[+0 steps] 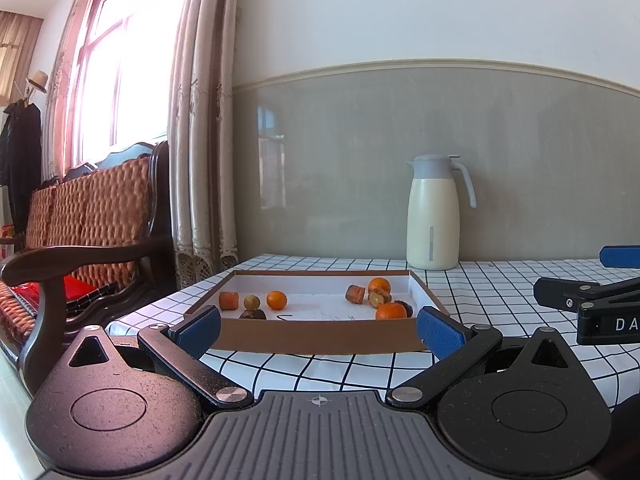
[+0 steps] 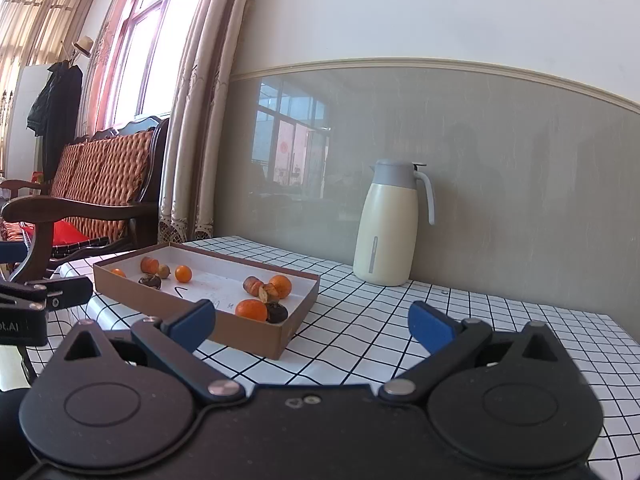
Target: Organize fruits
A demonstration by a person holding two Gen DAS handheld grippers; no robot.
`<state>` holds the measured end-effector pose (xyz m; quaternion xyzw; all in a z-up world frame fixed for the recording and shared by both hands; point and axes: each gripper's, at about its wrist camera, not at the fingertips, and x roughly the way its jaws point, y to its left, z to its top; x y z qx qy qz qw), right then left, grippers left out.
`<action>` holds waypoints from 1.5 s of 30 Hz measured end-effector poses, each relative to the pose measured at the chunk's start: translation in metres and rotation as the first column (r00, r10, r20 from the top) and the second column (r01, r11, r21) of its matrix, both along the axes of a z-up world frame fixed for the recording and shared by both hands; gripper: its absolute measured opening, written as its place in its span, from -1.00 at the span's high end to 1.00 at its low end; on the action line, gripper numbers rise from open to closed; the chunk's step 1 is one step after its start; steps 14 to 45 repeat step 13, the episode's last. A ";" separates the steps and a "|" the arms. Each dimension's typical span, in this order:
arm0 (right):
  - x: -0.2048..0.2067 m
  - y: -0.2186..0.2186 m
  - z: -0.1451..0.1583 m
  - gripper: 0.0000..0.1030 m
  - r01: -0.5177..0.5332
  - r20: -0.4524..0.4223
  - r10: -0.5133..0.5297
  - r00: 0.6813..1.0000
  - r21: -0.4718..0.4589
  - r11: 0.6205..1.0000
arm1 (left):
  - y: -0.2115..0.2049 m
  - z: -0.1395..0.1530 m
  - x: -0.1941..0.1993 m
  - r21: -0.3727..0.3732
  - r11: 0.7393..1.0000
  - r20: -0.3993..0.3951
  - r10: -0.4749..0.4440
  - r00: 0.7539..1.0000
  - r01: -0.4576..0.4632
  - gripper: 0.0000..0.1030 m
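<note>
your left claw (image 1: 318,330) hangs spread wide just short of the near wall of the box (image 1: 320,334), holding nothing; your right claw (image 2: 312,326) is spread just as wide and bare, over the checked cloth (image 2: 400,320) beside the box's right corner; all the fruit you can see lies inside the box in two loose clusters: one at the left with a small orange (image 1: 276,300) and darker pieces, one at the right with a bigger orange (image 1: 391,312) against a dark fruit (image 2: 277,312); whether that counts as sorted i cannot tell, since it fits fruit already gathered in as well as fruit waiting to be grouped; for room, the box middle is bare, its walls are low, the cloth on the right is open up to the jug (image 2: 386,228), and the table drops off on the left toward the sofa (image 1: 92,216); your two claws sit near each other.
</note>
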<state>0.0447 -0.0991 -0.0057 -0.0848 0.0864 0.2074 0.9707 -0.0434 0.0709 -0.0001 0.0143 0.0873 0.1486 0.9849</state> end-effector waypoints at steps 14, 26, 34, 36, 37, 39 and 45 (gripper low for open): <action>0.001 -0.001 0.000 -0.89 -0.001 0.002 0.001 1.000 -0.003 1.000 | 0.005 -0.001 -0.002 -0.018 1.000 0.009 0.008 1.000 -0.008 -1.00; 0.001 -0.001 0.000 -0.89 -0.001 0.002 0.001 1.000 -0.003 1.000 | 0.005 -0.001 -0.002 -0.018 1.000 0.009 0.008 1.000 -0.008 -1.00; 0.001 -0.001 0.000 -0.89 -0.001 0.002 0.001 1.000 -0.003 1.000 | 0.005 -0.001 -0.002 -0.018 1.000 0.009 0.008 1.000 -0.008 -1.00; 0.001 -0.001 0.000 -0.89 -0.001 0.002 0.001 1.000 -0.003 1.000 | 0.005 -0.001 -0.002 -0.018 1.000 0.009 0.008 1.000 -0.008 -1.00; 0.001 -0.001 0.000 -0.89 -0.001 0.002 0.001 1.000 -0.003 1.000 | 0.005 -0.001 -0.002 -0.018 1.000 0.009 0.008 1.000 -0.008 -1.00; 0.001 -0.001 0.000 -0.89 -0.001 0.002 0.001 1.000 -0.003 1.000 | 0.005 -0.001 -0.002 -0.018 1.000 0.009 0.008 1.000 -0.008 -1.00; 0.001 -0.001 0.000 -0.89 -0.001 0.002 0.001 1.000 -0.003 1.000 | 0.005 -0.001 -0.002 -0.018 1.000 0.009 0.008 1.000 -0.008 -1.00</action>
